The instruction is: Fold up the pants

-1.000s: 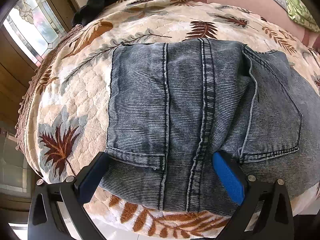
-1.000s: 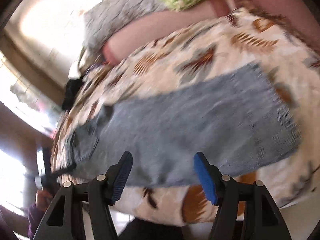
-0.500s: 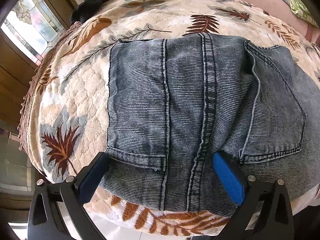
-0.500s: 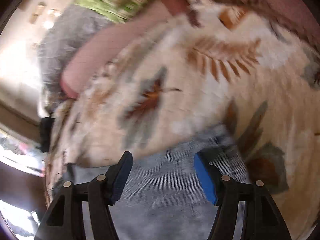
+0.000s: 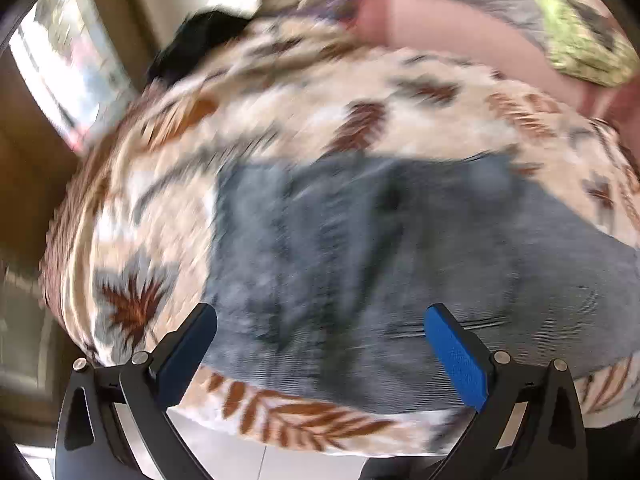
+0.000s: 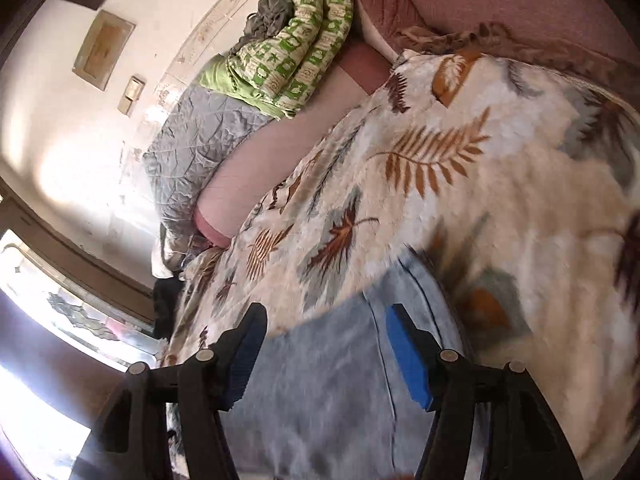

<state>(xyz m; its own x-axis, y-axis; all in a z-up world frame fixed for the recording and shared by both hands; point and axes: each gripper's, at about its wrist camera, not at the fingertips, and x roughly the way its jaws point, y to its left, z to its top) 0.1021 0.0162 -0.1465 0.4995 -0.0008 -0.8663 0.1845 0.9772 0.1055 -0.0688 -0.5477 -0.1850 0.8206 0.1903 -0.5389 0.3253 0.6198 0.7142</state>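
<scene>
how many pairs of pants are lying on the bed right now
1. A single pair of blue-grey denim pants lies spread on the cream leaf-print bedspread near its front edge. The black bundle at the far corner is too blurred to identify.

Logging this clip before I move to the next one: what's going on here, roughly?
A person with a handheld gripper in each hand is working on a pair of blue denim pants spread on a leaf-patterned blanket. The left gripper is open above the pants, holding nothing. The right gripper is also open, low over another stretch of the denim. The left view is motion-blurred. No grasp is in place at this moment.
</scene>
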